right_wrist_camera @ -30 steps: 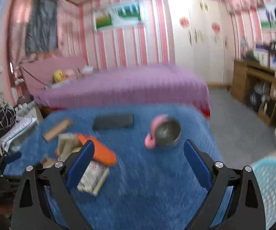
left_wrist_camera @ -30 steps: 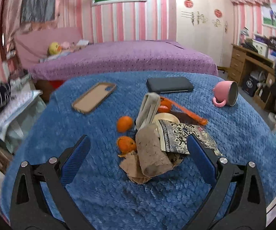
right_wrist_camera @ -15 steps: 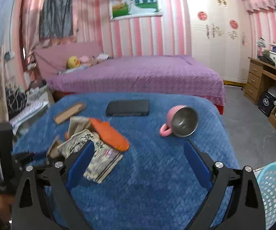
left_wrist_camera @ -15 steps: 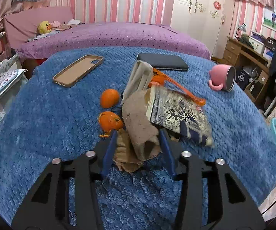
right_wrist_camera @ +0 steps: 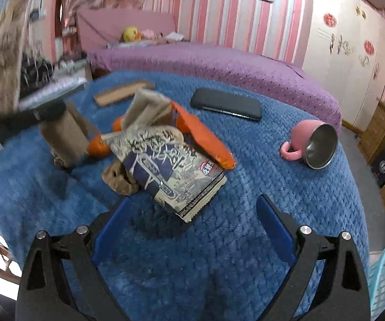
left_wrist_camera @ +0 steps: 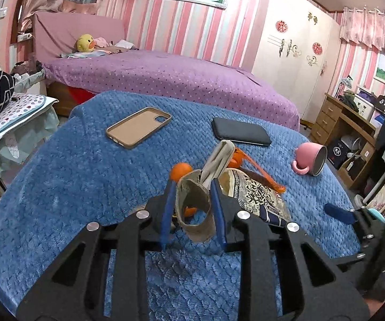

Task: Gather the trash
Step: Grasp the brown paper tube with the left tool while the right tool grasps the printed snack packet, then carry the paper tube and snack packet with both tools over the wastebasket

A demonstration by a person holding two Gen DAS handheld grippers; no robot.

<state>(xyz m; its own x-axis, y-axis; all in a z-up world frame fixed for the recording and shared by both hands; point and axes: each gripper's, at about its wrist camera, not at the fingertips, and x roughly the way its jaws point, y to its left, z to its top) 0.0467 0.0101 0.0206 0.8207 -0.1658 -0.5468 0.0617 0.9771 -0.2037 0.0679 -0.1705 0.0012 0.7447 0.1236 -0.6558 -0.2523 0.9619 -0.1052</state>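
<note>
While our left tongs (left_wrist_camera: 192,208) clamp the brown cardboard tube (left_wrist_camera: 195,208) above the blue counter (left_wrist_camera: 85,176), our right tongs (right_wrist_camera: 192,230) gape wide before the snack bag (right_wrist_camera: 171,171), with oranges (right_wrist_camera: 98,145), an orange wrapper (right_wrist_camera: 206,136), a black phone (right_wrist_camera: 226,104) and a pink mug (right_wrist_camera: 313,147) crowding from ten to two o'clock.

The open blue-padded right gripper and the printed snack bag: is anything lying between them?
No. In the right wrist view, only bare blue quilted cover separates the right gripper from the printed snack bag.
</note>
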